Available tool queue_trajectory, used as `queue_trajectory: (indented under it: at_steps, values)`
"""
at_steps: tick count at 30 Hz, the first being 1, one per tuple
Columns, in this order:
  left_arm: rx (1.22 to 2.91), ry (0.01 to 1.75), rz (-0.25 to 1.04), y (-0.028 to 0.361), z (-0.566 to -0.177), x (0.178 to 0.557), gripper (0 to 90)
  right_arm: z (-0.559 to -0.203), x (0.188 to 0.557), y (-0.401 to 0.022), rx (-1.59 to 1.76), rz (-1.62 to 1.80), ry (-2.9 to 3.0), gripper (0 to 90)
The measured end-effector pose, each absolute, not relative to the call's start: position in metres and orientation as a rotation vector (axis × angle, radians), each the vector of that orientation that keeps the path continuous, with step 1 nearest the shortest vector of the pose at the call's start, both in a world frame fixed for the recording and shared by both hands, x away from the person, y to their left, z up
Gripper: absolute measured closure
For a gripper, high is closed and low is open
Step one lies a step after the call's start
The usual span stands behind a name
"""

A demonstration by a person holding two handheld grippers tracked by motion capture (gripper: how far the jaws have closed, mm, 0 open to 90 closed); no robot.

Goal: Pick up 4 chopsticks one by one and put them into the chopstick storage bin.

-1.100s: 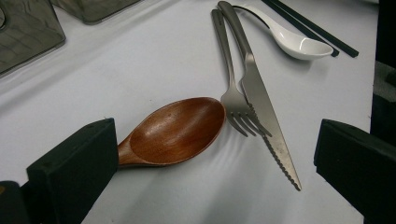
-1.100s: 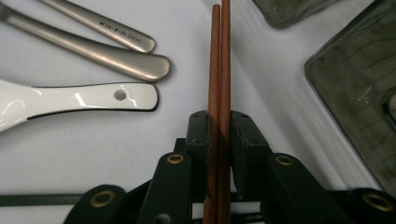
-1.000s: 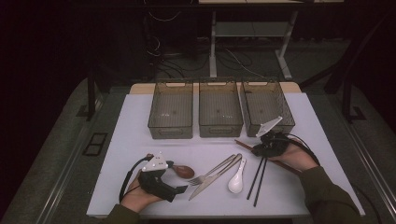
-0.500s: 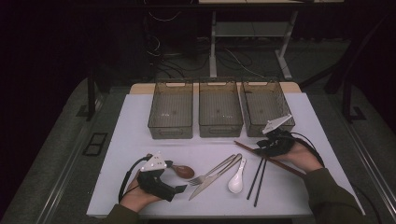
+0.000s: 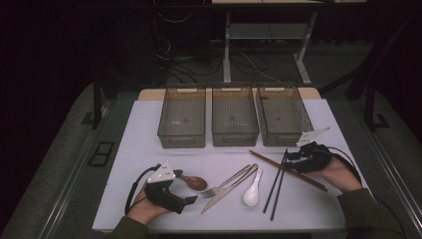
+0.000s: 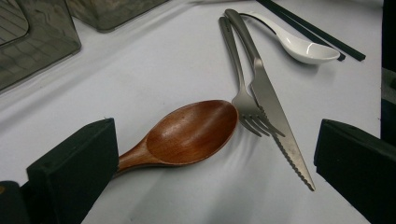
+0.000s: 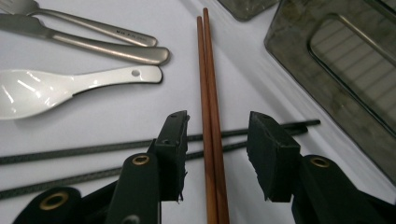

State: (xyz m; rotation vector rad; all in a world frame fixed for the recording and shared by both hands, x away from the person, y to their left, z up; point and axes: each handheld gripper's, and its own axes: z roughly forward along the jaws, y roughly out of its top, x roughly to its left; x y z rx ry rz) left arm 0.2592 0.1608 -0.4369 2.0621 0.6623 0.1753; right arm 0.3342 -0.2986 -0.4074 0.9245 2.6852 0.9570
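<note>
1. The right gripper (image 7: 215, 154) stands over the brown chopsticks (image 7: 208, 93), which lie on the white table (image 5: 149, 149) across the black chopsticks (image 7: 93, 149), just in front of the right-hand bin (image 5: 283, 114).
2. Its jaws have just been opening and now stand apart, one on each side of the brown pair, with the pads clear of the wood.
3. To grip well, the person should come down until the pads bracket both sticks, then close squarely so that neither rolls out.
4. The black pair underneath is a likely snag, so gripping clear of the crossing would be safer.
5. The left gripper (image 6: 215, 186) rests wide open by the wooden spoon (image 6: 187, 133), whose handle runs beside one pad; the fork (image 6: 243, 88) and knife (image 6: 275, 112) touch the spoon's bowl.
6. The white spoon (image 5: 252, 191) lies between the knife and the black pair.
</note>
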Motion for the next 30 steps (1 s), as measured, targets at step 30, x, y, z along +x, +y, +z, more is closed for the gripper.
queue_trajectory:
  at_steps: [30]
  values:
    - [2.039,0.668,0.174,0.166,-0.437,0.262,0.0,-0.422,0.31,-0.328,0.946,0.817,2.745,83.8]
